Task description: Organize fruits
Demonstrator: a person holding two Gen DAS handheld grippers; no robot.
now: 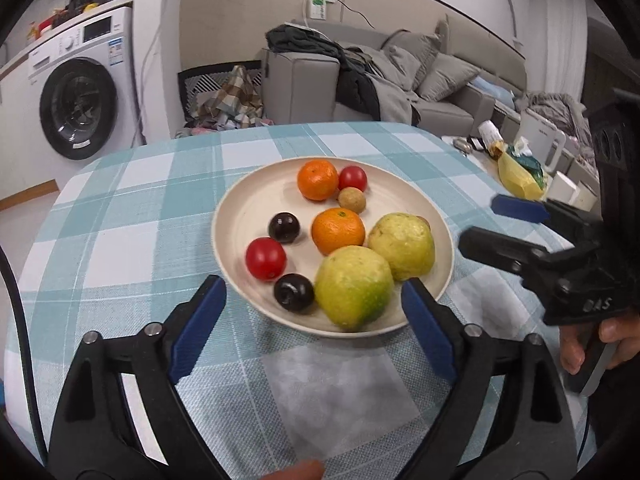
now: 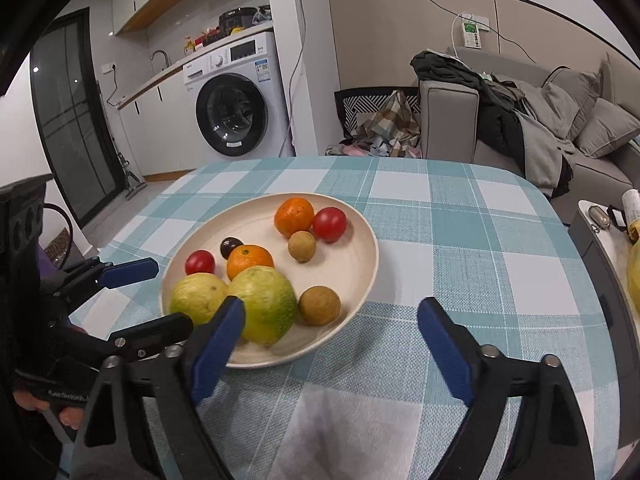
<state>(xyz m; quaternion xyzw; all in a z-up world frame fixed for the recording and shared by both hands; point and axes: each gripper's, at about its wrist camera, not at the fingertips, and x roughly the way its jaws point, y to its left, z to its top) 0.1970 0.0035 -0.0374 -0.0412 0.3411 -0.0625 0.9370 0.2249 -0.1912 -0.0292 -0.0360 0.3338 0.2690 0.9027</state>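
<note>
**Fruit gathered on plate, both grippers wide and empty**

All on one cream plate (image 1: pixel 236 216), resting on the checked tablecloth (image 1: pixel 132 216): two green-yellow guavas (image 1: pixel 354 286) (image 1: pixel 402 246), two oranges (image 1: pixel 338 230) (image 1: pixel 318 180), two tomatoes (image 1: pixel 266 258) (image 1: pixel 353 178), two dark plums (image 1: pixel 294 292) (image 1: pixel 284 227), two brown longans (image 2: pixel 319 305) (image 2: pixel 302 245). Just ahead of the left gripper (image 1: pixel 314 300), spread wide, gripping nothing, nearest guava and plum lying beyond its blue pads (image 1: pixel 200 328). Ahead and left of the right gripper (image 2: pixel 330 320), likewise gaping and empty, left pad across the plate's near rim. Farther off: washing machine (image 2: pixel 236 96), grey sofa (image 2: pixel 560 128).
</note>
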